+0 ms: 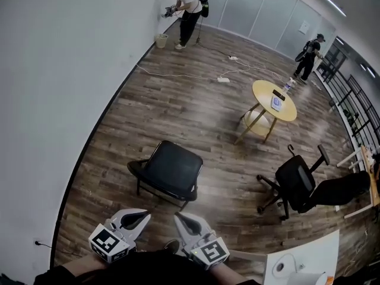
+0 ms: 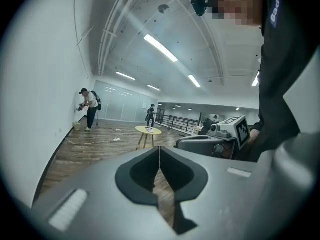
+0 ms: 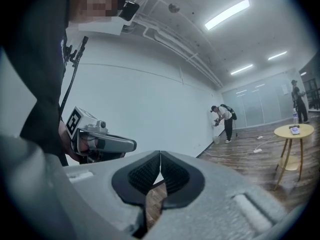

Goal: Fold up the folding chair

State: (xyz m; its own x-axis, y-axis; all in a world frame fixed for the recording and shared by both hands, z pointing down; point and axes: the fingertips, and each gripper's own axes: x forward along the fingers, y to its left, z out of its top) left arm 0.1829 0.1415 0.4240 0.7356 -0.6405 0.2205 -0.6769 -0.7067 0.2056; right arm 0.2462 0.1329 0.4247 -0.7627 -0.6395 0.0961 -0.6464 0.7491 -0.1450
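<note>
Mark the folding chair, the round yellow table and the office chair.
folding chair (image 1: 172, 166): head view, seat.
round yellow table (image 1: 264, 94): head view, bare tabletop.
office chair (image 1: 295, 180): head view, seat cushion.

Ahead of my left gripper (image 1: 136, 219) and right gripper (image 1: 187, 223) I have only a short strip of bare wood floor (image 1: 208, 129) before the folding chair (image 1: 170, 170), which stands open. The white wall (image 1: 59, 88) closes in near the chair's left side. To its right I see open floor up to the black office chair (image 1: 297, 186). A white table corner (image 1: 314, 251) sits near my right gripper. The round yellow table (image 1: 274, 100) and a floor cable (image 1: 178, 75) lie well beyond.
</note>
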